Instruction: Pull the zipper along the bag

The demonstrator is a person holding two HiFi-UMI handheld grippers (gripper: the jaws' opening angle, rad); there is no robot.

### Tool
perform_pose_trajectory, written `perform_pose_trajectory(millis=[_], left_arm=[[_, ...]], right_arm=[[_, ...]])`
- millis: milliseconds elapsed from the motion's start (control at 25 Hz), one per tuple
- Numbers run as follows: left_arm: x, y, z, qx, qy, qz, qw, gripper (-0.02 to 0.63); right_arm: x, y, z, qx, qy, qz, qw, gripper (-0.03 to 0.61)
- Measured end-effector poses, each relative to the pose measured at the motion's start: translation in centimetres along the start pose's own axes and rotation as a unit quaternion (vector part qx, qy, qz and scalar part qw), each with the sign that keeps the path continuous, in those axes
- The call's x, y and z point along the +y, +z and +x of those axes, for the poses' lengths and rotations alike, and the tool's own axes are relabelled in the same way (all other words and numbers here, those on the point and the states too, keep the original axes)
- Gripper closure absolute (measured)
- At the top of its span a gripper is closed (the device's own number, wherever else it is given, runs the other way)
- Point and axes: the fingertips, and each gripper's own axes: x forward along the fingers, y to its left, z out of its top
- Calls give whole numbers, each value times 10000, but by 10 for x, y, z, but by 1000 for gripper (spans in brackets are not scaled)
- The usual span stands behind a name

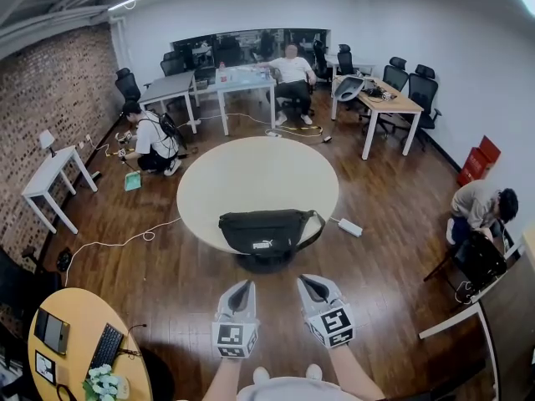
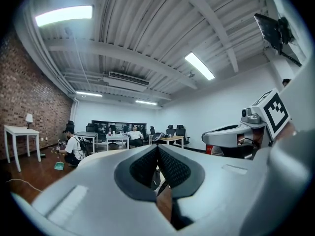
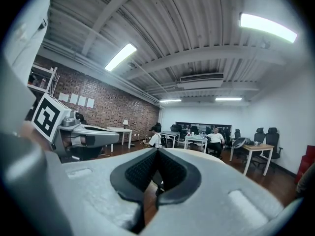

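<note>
Left gripper (image 1: 242, 286) and right gripper (image 1: 312, 282) side by side at bottom centre of the head view, each with jaws pressed together on nothing, apart from the bag. Black bag (image 1: 267, 230) lying mid-frame at the near edge of the round table (image 1: 251, 174), strap looped at its right end, untouched.

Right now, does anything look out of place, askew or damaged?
Nothing stands out. The black bag lies level at the round table's near edge, strap looped beside it; the left tool and right tool are shut, empty, short of it.
</note>
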Motion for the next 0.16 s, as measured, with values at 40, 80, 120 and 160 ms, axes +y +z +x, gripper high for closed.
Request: perform_pose_trajectory(millis=[40, 80, 120, 160], left_arm=[[2, 0, 0, -3, -16, 8, 10000, 597], [4, 0, -1, -5, -25, 13, 10000, 597], [6, 0, -1, -4, -31, 14, 10000, 597], [7, 0, -2, -2, -35, 13, 10000, 597]], right_arm=[[2, 2, 2, -6, -4, -8, 10000, 589], [3, 3, 4, -14, -3, -18, 10000, 588], [5, 5, 6, -21, 1, -30, 10000, 588], [7, 6, 8, -28, 5, -42, 10000, 588]])
